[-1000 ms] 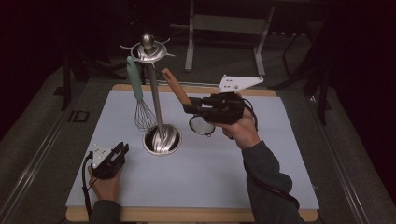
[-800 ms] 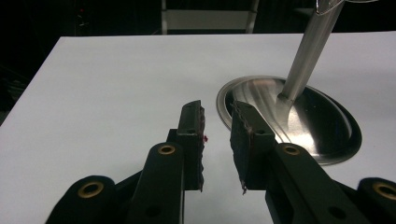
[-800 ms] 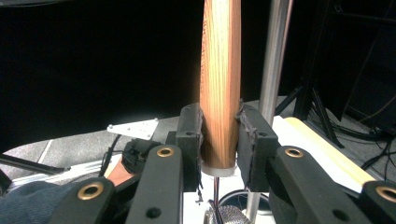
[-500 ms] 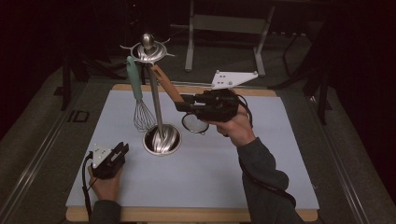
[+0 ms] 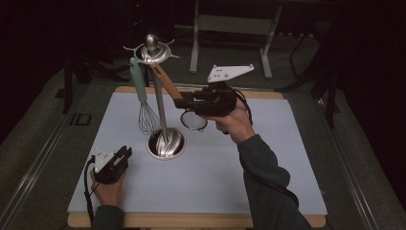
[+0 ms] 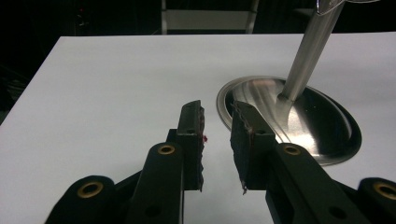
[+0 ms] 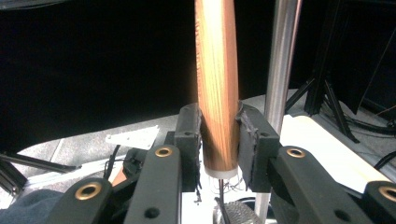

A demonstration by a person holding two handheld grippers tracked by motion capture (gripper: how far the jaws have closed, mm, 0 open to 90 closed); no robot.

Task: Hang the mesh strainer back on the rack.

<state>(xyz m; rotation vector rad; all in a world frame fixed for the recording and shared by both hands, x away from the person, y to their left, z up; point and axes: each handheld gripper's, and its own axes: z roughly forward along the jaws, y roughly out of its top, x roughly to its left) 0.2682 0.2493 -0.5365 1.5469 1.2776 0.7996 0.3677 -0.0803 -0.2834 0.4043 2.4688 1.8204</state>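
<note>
So the right claw (image 5: 184,101) is pinching the lower end of a wooden handle (image 7: 217,84), warm orange-brown with visible grain, that slants up toward the hook ring at the top of the steel utensil stand (image 5: 160,103), and a small round mesh strainer head (image 5: 194,120) hangs below it, off the table (image 5: 268,158). A whisk with a mint-green handle (image 5: 141,96) hangs at about 9 o'clock of the stand's pole. The left claw (image 5: 125,153) rests on the table at about 8 o'clock from the stand's shiny round base (image 6: 303,121), jaws slightly spread with nothing between them.
</note>
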